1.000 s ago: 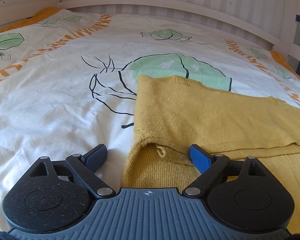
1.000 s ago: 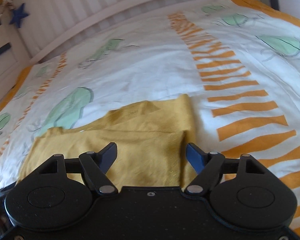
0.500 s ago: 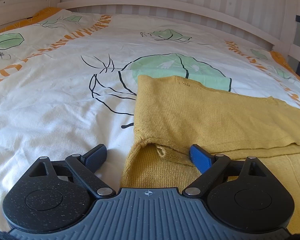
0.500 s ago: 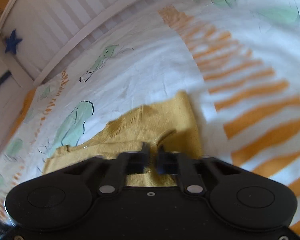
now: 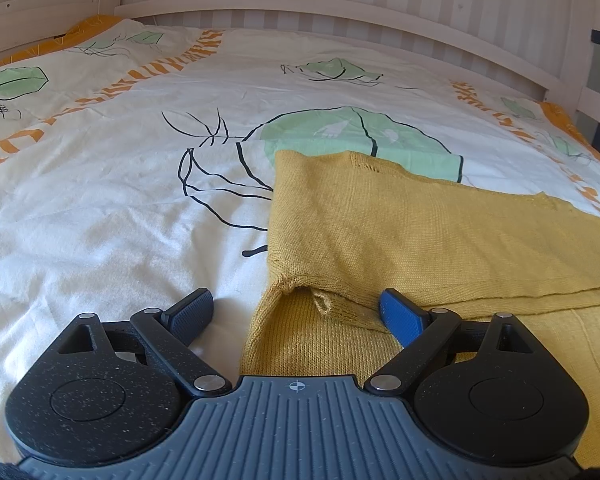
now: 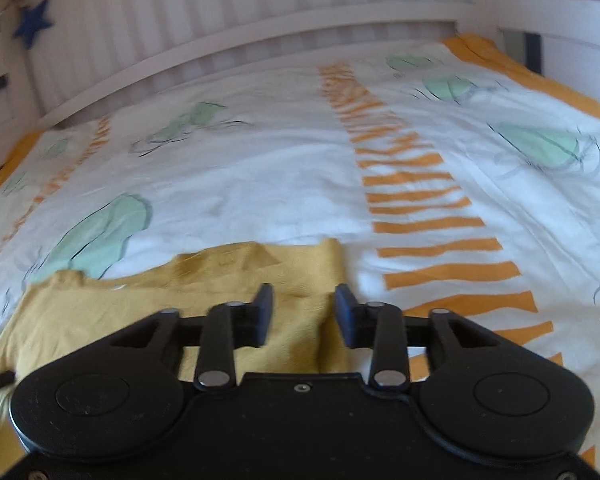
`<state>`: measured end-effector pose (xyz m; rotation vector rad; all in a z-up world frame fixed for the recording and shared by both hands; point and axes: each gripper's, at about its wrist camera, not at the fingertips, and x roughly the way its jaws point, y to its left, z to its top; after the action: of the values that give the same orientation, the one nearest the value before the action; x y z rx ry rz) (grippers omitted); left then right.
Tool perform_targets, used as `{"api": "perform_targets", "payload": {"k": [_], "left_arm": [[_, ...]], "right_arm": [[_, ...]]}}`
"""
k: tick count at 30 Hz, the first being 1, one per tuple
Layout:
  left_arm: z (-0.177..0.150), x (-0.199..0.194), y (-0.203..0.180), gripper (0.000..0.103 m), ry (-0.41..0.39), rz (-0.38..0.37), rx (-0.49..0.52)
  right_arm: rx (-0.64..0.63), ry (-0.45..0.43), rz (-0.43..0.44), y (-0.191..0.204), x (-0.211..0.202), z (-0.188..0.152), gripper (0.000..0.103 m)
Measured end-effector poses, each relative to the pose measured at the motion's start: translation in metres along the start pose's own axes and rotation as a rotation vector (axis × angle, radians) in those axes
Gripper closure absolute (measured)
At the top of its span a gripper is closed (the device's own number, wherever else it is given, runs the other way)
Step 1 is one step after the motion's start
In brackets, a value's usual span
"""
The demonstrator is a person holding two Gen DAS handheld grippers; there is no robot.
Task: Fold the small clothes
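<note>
Fingers of the right gripper (image 6: pixel 304 312) are seen partly apart, having just been opening, with mustard-yellow knitted garment (image 6: pixel 180 308) fabric below the gap but not pinched. Fingers of the left gripper (image 5: pixel 296 312) are spread wide; the folded corner of the garment (image 5: pixel 420 236) lies between them, unpressed, nearer the pad at three o'clock. The garment is spread on a white duvet printed with green leaves and orange stripes (image 5: pixel 100 208), extending toward two o'clock.

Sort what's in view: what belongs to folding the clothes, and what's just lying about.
Belongs to the job:
yellow knit garment
left gripper, open
right gripper, jaws just opening, gripping nothing

Just there:
patterned bedcover
white bed rail
blue star
</note>
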<state>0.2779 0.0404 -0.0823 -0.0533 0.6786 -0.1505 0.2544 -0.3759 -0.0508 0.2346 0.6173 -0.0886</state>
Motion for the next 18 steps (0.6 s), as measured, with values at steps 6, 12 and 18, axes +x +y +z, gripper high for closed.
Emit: {"api": "perform_targets", "payload": {"k": [6,12,18], "left_arm": [[0.0,0.0,0.0,0.012,0.0,0.0,0.001],[0.0,0.0,0.0,0.012,0.0,0.001,0.002],[0.0,0.0,0.0,0.012,0.0,0.002,0.002]], "right_arm": [[-0.103,0.03,0.028,0.016,-0.003,-0.017,0.049],[-0.124,0.061,0.028,0.016,0.0,-0.025,0.049],[-0.049,0.082,0.054,0.001,0.005,-0.024,0.044]]}}
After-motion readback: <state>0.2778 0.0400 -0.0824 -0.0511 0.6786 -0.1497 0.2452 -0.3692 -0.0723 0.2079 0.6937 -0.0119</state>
